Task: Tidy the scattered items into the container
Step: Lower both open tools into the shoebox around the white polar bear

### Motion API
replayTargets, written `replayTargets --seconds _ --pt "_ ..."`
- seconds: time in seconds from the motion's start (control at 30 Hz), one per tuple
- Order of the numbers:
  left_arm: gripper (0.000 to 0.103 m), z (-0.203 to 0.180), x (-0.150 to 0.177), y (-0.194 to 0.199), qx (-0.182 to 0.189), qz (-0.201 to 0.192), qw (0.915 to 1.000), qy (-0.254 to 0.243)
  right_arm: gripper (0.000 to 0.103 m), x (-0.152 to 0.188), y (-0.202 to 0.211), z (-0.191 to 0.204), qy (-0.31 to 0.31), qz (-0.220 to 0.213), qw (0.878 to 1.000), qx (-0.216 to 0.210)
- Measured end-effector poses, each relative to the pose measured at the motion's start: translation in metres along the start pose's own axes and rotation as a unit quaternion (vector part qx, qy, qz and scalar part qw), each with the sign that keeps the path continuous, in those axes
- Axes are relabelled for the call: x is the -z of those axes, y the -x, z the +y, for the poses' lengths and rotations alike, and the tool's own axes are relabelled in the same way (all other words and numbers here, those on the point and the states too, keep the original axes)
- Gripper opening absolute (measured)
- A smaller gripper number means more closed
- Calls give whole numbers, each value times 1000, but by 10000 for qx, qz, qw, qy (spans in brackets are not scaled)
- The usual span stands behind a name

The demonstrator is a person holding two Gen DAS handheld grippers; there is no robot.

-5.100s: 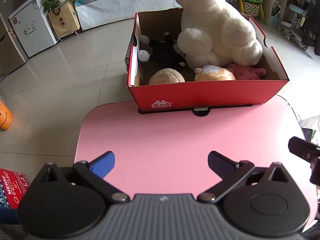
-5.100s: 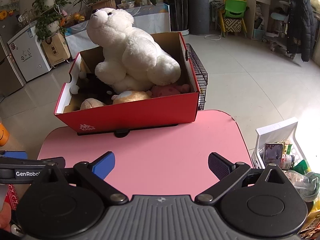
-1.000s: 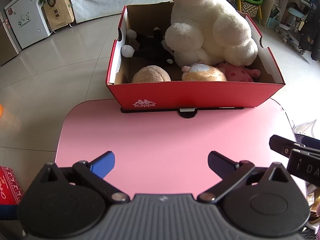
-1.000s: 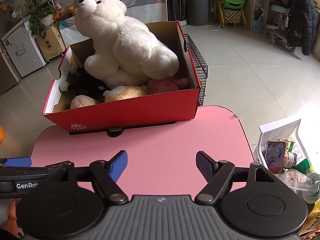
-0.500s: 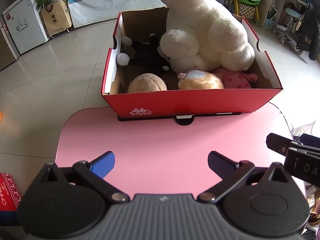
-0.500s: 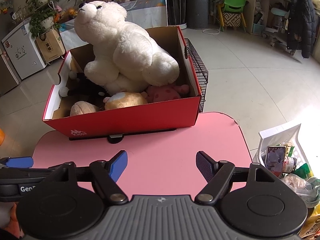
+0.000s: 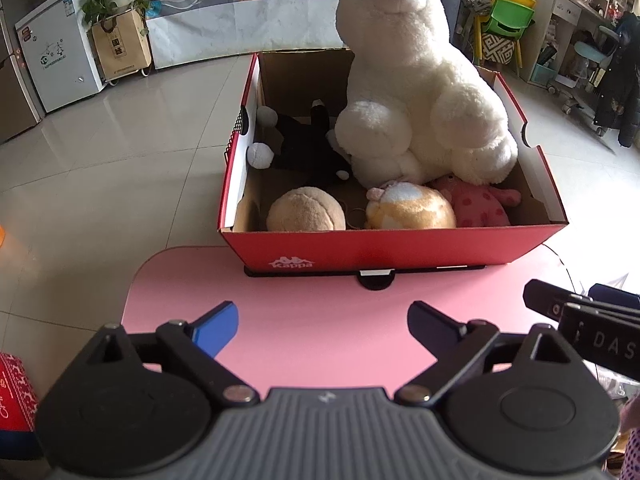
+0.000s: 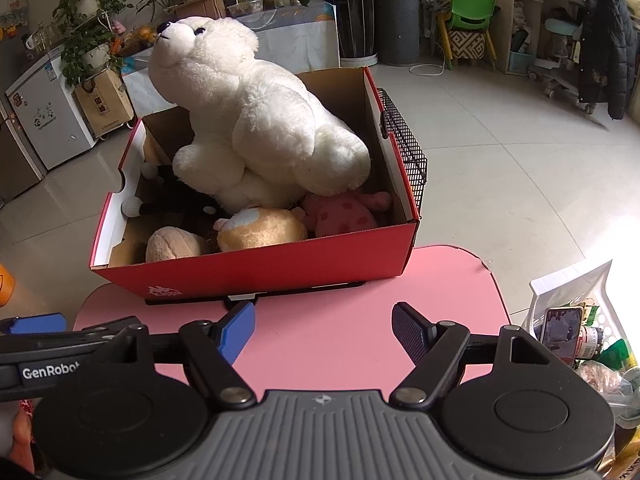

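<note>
A red shoe box (image 7: 400, 246) (image 8: 256, 270) stands at the far edge of the pink table (image 7: 320, 312) (image 8: 352, 300). In it sit a big white plush bear (image 7: 416, 96) (image 8: 264, 124), a black and white plush (image 7: 304, 144), a tan round plush (image 7: 306, 210) (image 8: 172, 244), an orange and white plush (image 7: 412, 212) (image 8: 260, 232) and a pink spotted plush (image 7: 476, 204) (image 8: 340, 212). My left gripper (image 7: 322, 324) is open and empty over the table's near side. My right gripper (image 8: 324, 330) is open and empty beside it.
A black wire mesh basket (image 8: 404, 144) sits behind the box. A white basket of clutter (image 8: 576, 328) stands on the floor to the right. A white fridge (image 7: 56, 60), a cardboard box (image 7: 120, 44) and a green chair (image 7: 508, 16) stand farther off.
Both grippers have drawn back and risen a little from the box over the last second. The right gripper's jaws are narrower than five seconds ago. The toys have not moved.
</note>
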State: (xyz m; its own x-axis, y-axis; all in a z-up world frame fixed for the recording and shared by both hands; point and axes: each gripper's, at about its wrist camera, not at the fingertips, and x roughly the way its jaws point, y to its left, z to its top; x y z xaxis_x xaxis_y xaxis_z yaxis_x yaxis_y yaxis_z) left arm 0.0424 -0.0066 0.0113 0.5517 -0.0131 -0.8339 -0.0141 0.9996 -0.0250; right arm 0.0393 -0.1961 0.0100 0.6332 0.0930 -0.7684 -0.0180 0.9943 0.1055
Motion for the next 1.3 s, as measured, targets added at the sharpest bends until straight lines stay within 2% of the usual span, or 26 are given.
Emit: replayTargets --seconds 0.07,0.2,0.3,0.53,0.63,0.77,0.8,0.9,0.93,1.23,1.3 --pt "88 1 -2 0 -1 -33 10000 17 76 -2 0 1 -1 -39 10000 -15" --pt "83 4 -5 1 152 -74 9998 84 76 -7 -2 1 -11 -92 10000 -17" --pt "74 3 -8 3 256 -140 9995 69 74 -11 -3 2 -21 -119 9999 -50" --pt "50 -5 -13 4 231 -295 9991 -200 51 -17 -6 10 185 -245 9995 15" --pt "35 -6 -16 3 276 -331 9988 -235 44 -19 -7 12 216 -260 9994 -57" --pt "19 -6 -21 1 310 -369 9985 -247 24 -23 -10 14 241 -287 9992 -136" --pt "18 -6 -23 0 318 -384 9984 -252 19 -25 -11 15 245 -293 9991 -158" --pt "13 -5 -28 -2 346 -441 9981 -256 13 -29 -13 17 257 -318 9989 -219" --pt "8 -5 -30 -3 367 -446 9980 -248 13 -30 -14 17 258 -331 9988 -242" --pt "8 4 -48 -14 454 -467 9978 -115 11 -45 -20 18 137 -474 9979 -417" --pt "12 7 -53 -16 518 -477 9975 -45 13 -49 -21 18 92 -551 9975 -428"
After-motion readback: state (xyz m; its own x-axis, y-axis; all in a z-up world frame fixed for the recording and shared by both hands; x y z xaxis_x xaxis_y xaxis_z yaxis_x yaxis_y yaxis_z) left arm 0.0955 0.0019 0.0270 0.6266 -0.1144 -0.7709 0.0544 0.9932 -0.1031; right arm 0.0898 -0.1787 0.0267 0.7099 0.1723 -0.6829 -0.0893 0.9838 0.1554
